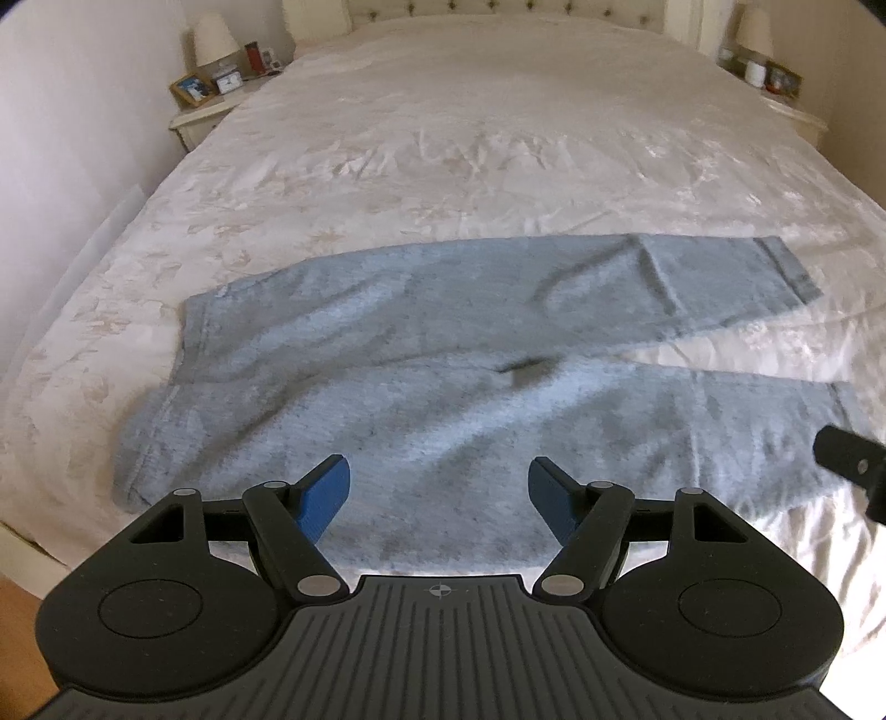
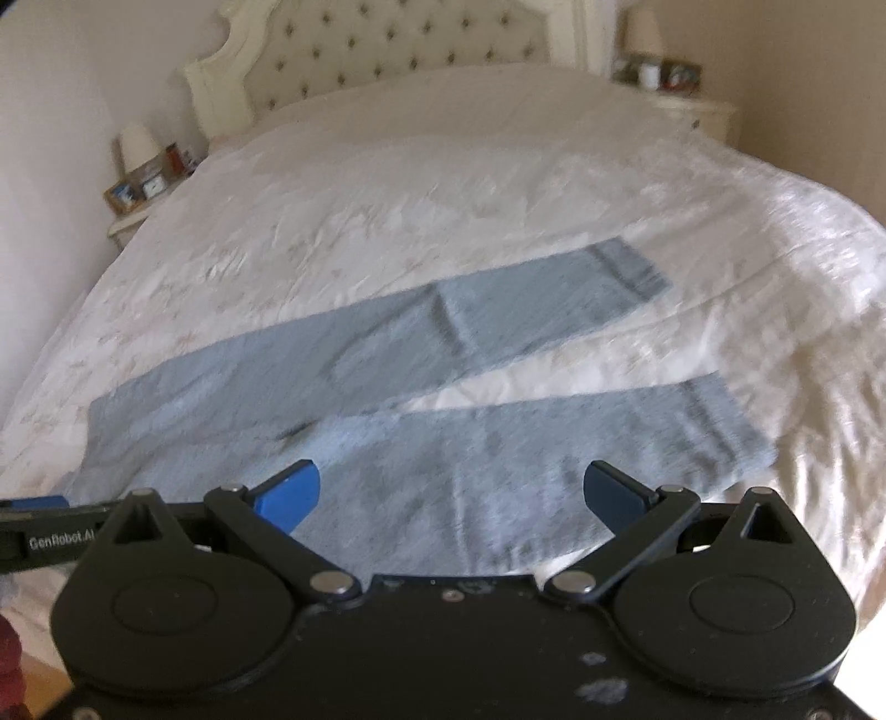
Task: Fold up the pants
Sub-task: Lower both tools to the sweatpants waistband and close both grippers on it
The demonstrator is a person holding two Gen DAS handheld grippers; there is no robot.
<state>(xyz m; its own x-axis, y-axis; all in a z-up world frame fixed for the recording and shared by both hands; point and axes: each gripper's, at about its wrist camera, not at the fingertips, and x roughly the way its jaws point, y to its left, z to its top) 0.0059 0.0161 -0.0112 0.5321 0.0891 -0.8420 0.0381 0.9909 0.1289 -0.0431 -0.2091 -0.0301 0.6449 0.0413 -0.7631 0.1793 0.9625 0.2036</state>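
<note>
Grey fleece pants (image 1: 443,387) lie flat across the white satin bedspread (image 1: 443,155), legs parted – ready for folding; left gripper (image 1: 437,493) and right gripper (image 2: 451,498) hover with fingers spread, grasping nothing.

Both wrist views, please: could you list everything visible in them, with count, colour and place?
pants: one, light blue-grey, spread flat across the near part of the bed, legs apart, pointing right
bed: one, white patterned cover, fills most of both views
headboard: one, cream, tufted, at the far end
nightstands: two, cream, either side of the headboard
lamps: two, pale shades, one per nightstand
picture frame: one, wooden, on the left nightstand, among small items too blurred to name
left gripper: one, black with blue fingers, open above the pants
right gripper: one, black with blue fingers, open above the near leg
</note>
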